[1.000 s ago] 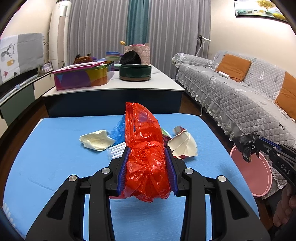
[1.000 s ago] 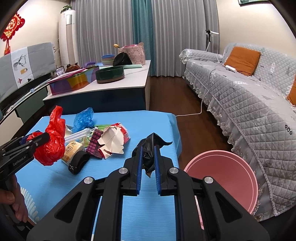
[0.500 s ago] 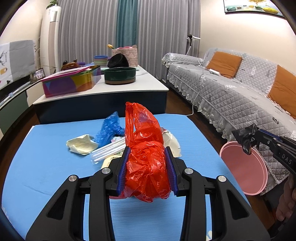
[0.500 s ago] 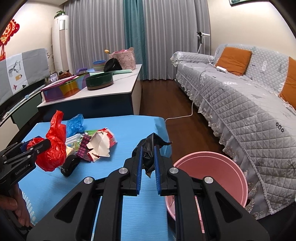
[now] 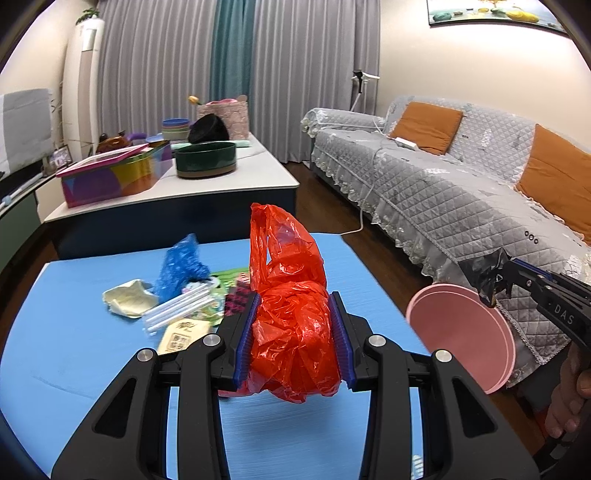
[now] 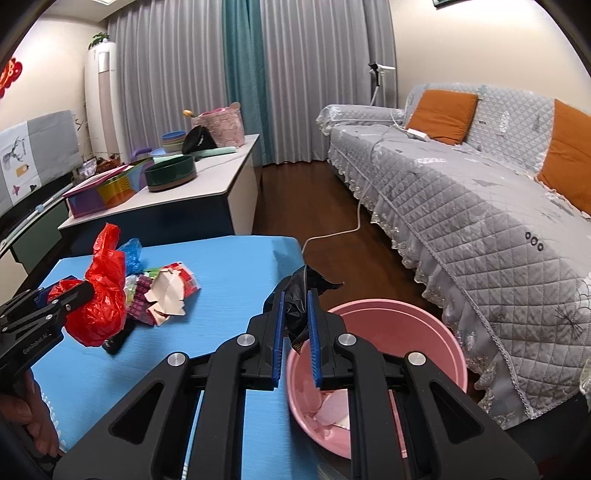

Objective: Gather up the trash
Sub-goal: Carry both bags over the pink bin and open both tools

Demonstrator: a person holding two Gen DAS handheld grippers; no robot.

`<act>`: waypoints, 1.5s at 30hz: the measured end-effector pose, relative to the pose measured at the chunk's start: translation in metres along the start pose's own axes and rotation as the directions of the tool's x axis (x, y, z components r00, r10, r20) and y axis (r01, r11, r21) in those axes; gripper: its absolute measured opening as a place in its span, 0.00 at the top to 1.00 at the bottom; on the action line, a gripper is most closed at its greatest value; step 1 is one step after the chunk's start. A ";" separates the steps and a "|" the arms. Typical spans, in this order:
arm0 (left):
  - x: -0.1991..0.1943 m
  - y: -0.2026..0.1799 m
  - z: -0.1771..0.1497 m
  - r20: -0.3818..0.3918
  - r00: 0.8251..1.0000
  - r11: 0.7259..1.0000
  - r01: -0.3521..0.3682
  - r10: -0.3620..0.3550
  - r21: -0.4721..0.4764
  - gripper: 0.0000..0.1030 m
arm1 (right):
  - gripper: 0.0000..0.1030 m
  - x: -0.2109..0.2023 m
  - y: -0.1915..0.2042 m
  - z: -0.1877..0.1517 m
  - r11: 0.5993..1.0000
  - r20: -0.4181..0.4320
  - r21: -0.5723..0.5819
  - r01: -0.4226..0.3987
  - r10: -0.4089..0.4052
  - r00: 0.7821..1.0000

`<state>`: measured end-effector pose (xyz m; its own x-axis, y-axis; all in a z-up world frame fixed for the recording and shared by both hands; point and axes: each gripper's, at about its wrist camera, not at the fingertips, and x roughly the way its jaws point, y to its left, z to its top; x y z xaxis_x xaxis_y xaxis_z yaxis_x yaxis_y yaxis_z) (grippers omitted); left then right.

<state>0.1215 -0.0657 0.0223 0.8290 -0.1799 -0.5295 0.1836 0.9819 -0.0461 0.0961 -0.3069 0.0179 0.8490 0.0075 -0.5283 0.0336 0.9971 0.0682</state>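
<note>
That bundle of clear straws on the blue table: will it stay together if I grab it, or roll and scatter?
The straws are thin round tubes, so they would probably roll or fan apart if pushed. I cannot see a wrap or band, so a pinch may slip off some. They look light, and they lie across other litter, which might shift with them.

A long gray sofa [image 6: 461, 192] fills the right side of the frame. It has a quilted cover and orange cushions [image 6: 441, 114] on it. A white cord [image 6: 354, 221] runs down from the sofa onto the dark wood floor [image 6: 306, 206]. Gray curtains [image 6: 173, 70] with one teal curtain [image 6: 240, 62] hang at the top middle. A tall white air conditioner [image 6: 100, 99] stands at the upper left. In the left middle is a white tabletop [image 5: 207, 181]. On it sit a dark green round bowl [image 5: 205, 159], a colorful box [image 5: 114, 177], a black hat [image 5: 208, 128] and a pink basket [image 5: 223, 112]. A picture [image 5: 495, 13] hangs at the upper right.
</note>
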 end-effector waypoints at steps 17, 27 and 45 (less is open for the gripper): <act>0.004 -0.060 0.012 0.019 0.994 0.993 0.105 -0.107 0.057 0.64 | 0.88 -0.005 -0.074 0.003 0.989 0.009 0.107 0.097 -0.099 0.995; 0.022 -0.103 0.024 -0.001 0.981 0.977 0.194 -0.195 0.087 0.64 | 0.88 -0.010 -0.098 0.010 0.980 0.031 0.146 0.137 -0.143 0.989; 0.072 -0.188 0.014 -0.110 0.945 0.933 0.323 -0.309 0.159 0.64 | 0.88 -0.005 -0.131 0.012 0.966 0.013 0.188 0.176 -0.181 0.983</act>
<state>0.1542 -0.2643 0.0047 0.6685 -0.4664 -0.5792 0.5231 0.8486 -0.0796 0.0935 -0.4387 0.0222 0.8357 -0.1742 -0.5208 0.2808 0.9506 0.1326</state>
